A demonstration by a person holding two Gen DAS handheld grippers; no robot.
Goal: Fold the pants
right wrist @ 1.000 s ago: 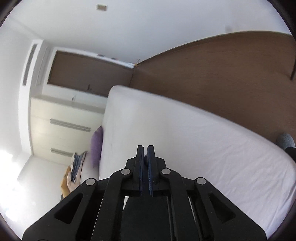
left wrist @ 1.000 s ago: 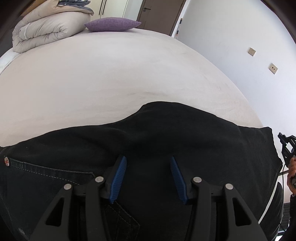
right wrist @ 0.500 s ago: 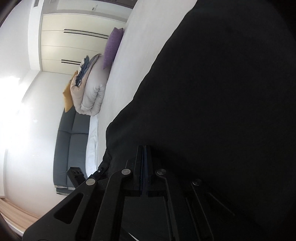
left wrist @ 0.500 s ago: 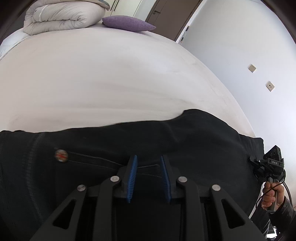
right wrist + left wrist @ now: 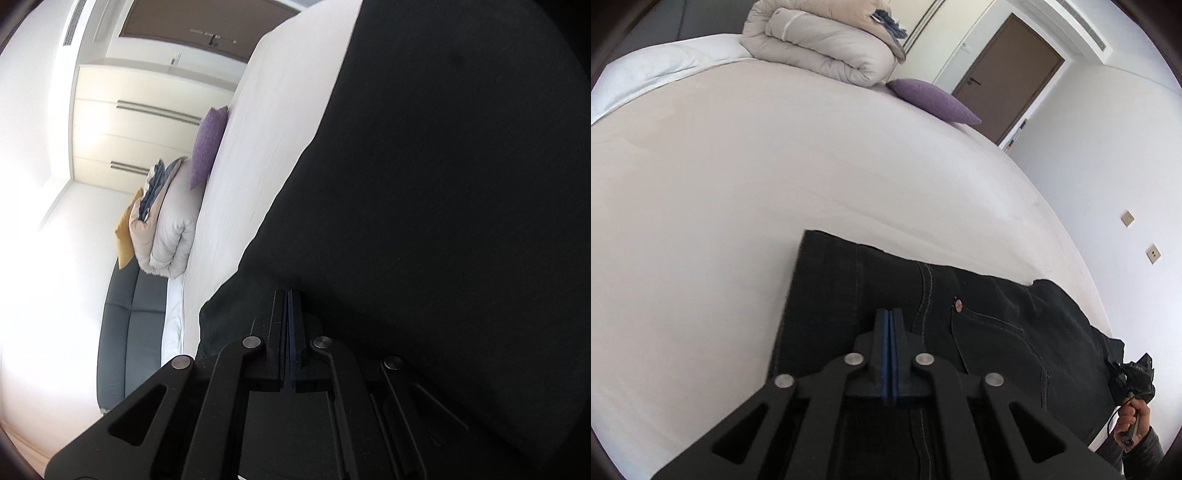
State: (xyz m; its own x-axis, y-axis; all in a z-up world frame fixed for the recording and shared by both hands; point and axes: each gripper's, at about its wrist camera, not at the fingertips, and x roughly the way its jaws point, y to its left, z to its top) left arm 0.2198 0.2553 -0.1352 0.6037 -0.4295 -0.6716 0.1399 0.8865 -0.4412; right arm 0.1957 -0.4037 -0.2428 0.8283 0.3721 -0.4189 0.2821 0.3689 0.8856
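Your left gripper (image 5: 890, 317) is pinched tight, its two blue pads (image 5: 884, 332) pressed flat together, and it looks like it has hold of the black pants (image 5: 997, 332) near the waist end, though you cannot see any cloth between the pads. Just to the right of it you can see a seam with light stitching, a small copper rivet (image 5: 958, 304) and the curved edge of a pocket. The pants lie on the white bed (image 5: 775, 177), with a straight edge on the left side and the rest running off to the right. At that far right end your right hand (image 5: 1137, 421) holds the handle of the other tool, right at the edge of the dark cloth. Your right gripper (image 5: 287, 299) is squeezed closed too, and the pants (image 5: 443, 221) fill most of its view, hanging or lying very close to the camera; the pads sit right against the cloth, so it seems to be pinching it. Farther out on the bed there is a purple pillow (image 5: 934, 101) and a rolled-up beige blanket (image 5: 827, 40) beside it. Past those you see a brown door (image 5: 1008, 74), white closet doors (image 5: 147, 122) and a dark grey sofa (image 5: 133, 332) next to the bed.
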